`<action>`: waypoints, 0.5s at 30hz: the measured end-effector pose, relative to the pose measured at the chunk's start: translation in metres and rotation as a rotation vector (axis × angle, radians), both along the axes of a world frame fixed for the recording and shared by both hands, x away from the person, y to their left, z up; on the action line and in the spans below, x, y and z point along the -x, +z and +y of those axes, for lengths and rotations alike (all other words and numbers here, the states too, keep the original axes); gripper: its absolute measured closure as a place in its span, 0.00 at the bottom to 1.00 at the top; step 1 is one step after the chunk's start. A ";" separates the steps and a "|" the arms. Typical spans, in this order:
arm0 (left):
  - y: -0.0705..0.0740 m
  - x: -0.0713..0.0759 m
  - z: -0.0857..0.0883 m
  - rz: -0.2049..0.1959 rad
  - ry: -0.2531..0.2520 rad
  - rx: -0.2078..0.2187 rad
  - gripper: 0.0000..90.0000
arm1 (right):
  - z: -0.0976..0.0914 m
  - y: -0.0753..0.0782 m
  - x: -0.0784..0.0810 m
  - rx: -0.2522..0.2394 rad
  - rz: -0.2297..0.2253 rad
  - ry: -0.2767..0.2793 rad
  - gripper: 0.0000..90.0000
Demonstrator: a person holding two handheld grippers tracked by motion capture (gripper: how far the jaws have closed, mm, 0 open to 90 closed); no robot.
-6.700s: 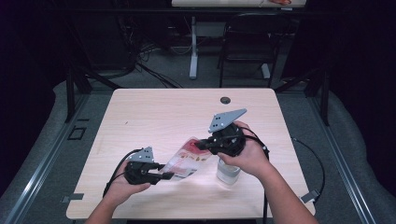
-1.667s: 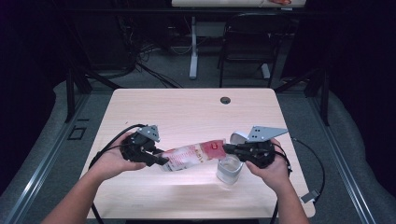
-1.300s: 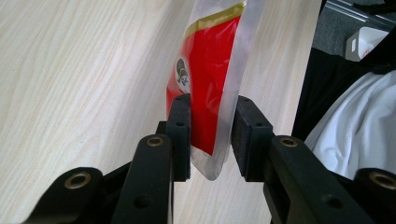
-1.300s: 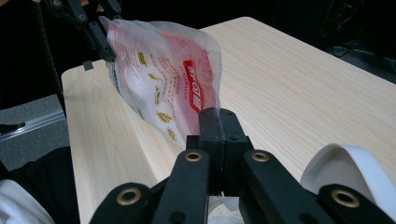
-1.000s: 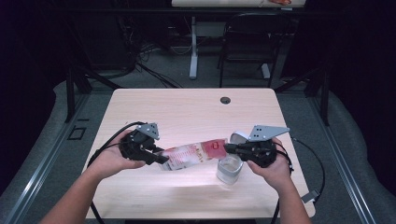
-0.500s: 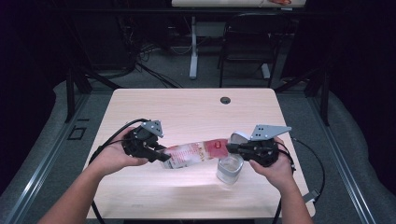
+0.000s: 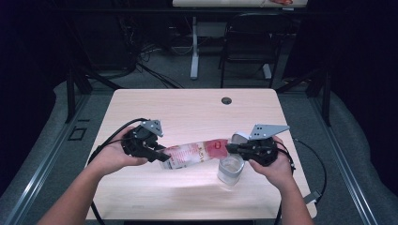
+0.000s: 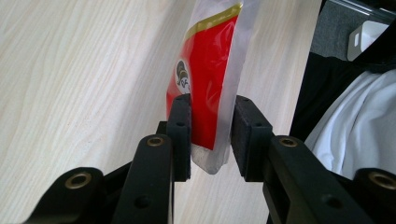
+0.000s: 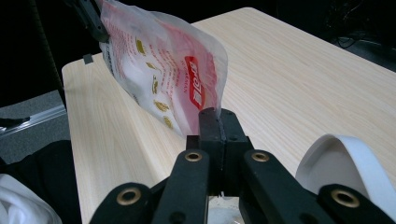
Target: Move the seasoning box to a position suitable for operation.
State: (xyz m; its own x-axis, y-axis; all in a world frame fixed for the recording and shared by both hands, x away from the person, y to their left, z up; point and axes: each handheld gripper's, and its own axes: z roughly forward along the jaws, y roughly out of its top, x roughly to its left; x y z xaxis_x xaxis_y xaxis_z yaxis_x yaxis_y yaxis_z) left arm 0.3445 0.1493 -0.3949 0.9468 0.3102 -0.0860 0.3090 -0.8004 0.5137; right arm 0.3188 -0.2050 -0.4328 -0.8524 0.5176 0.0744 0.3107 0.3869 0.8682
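— Where's the pouch (image 7: 195, 153)?

— Held above the worktop (image 7: 197, 108), long axis running from 8 o'clock to 2 o'clock, red end toward the cup (image 7: 230, 168).

— Jaws?

— Left gripper (image 7: 157, 153) part-open, pinching one end; right gripper (image 7: 229, 148) clamped tight on the other.
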 end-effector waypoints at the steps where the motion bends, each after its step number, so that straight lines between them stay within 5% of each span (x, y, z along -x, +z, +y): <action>1: 0.001 0.000 0.000 0.000 -0.001 -0.002 0.79 | 0.000 0.000 0.000 0.000 0.000 0.000 1.00; 15: 0.005 -0.002 -0.005 -0.008 -0.019 -0.006 0.79 | -0.004 -0.002 0.005 -0.002 0.002 -0.017 1.00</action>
State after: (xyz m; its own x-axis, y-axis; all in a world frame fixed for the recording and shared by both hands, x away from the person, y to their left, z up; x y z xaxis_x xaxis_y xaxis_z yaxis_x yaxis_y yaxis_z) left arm 0.3469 0.1441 -0.3896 0.9532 0.2924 -0.0765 0.2893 -0.8092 0.5113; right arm 0.3134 -0.2095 -0.4343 -0.8435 0.5315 0.0773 0.3190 0.3799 0.8683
